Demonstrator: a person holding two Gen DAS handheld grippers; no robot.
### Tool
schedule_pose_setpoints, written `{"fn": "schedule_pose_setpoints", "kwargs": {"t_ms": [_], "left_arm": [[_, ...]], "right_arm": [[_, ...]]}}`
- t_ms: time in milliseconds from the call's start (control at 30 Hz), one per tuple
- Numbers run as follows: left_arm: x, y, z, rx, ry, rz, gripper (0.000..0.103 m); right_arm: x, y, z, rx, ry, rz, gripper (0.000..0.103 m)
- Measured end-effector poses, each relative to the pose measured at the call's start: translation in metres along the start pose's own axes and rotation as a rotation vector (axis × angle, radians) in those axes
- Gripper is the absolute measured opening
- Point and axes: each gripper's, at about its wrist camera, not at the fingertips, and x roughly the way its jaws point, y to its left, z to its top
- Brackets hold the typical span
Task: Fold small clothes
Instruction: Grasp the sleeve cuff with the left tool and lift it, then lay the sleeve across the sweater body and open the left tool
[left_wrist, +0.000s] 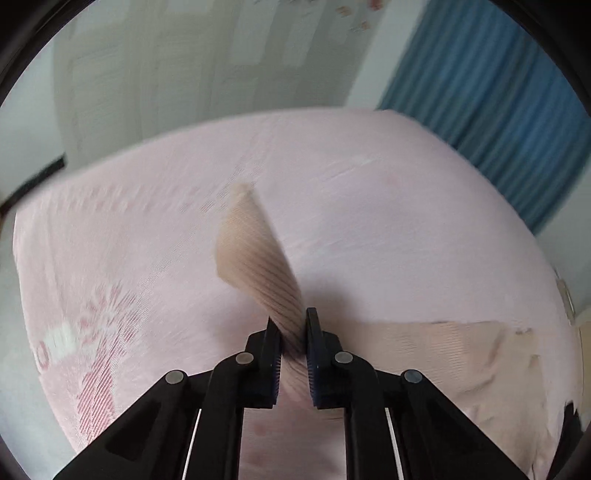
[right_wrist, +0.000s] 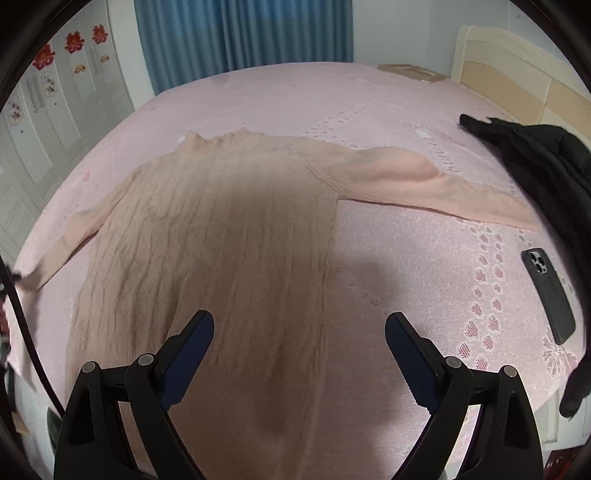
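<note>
Left wrist view: left gripper (left_wrist: 293, 325) pinches one sleeve cuff of the beige cable-knit sweater (right_wrist: 207, 236), lifted off the pink bedspread (right_wrist: 388, 266).
Right gripper (right_wrist: 299, 328): jaws wide, empty, above the hem.
Progress: sweater lies flat, other sleeve outstretched; folding barely begun.

A pale peach cable-knit sweater (right_wrist: 221, 236) lies spread flat, front up, on the pink bedspread, its high collar (right_wrist: 218, 140) at the far side and its hem nearest. The right-hand sleeve (right_wrist: 424, 184) stretches straight out across the cover, its cuff reaching toward the right edge. The other sleeve (right_wrist: 70, 236) slants down to the left. In the left wrist view the ribbed end of that sleeve (left_wrist: 255, 258) is lifted off the cover, twisted and standing up, blurred at its tip.
</note>
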Motion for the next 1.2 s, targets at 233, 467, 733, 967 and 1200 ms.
{"fn": "schedule_pose_setpoints", "kwargs": {"t_ms": [233,467,733,967,1200], "left_arm": [[-0.057,-0.142,0.019,0.246,-0.096,-0.113,0.011],[-0.081,-0.305,-0.027,0.474,-0.086,-0.270,0.011],[-0.074,-0.449,-0.166,0.742,0.035,-0.418,0.011],[-0.061,-0.473,-0.264,0.861,0.263,-0.459,0.026],[-0.064,-0.410,-0.210,0.783,0.167,-0.452,0.079]], "right_arm": [[-0.009,-0.035,0.000,0.042,-0.035,0.027,0.093],[0.000,-0.077,-0.003,0.068,-0.009,-0.008,0.093],[-0.003,-0.129,-0.016,0.181,0.023,-0.039,0.093],[0.003,-0.140,-0.021,0.299,0.067,0.010,0.093],[0.031,-0.102,0.010,0.186,0.046,0.057,0.093]]}}
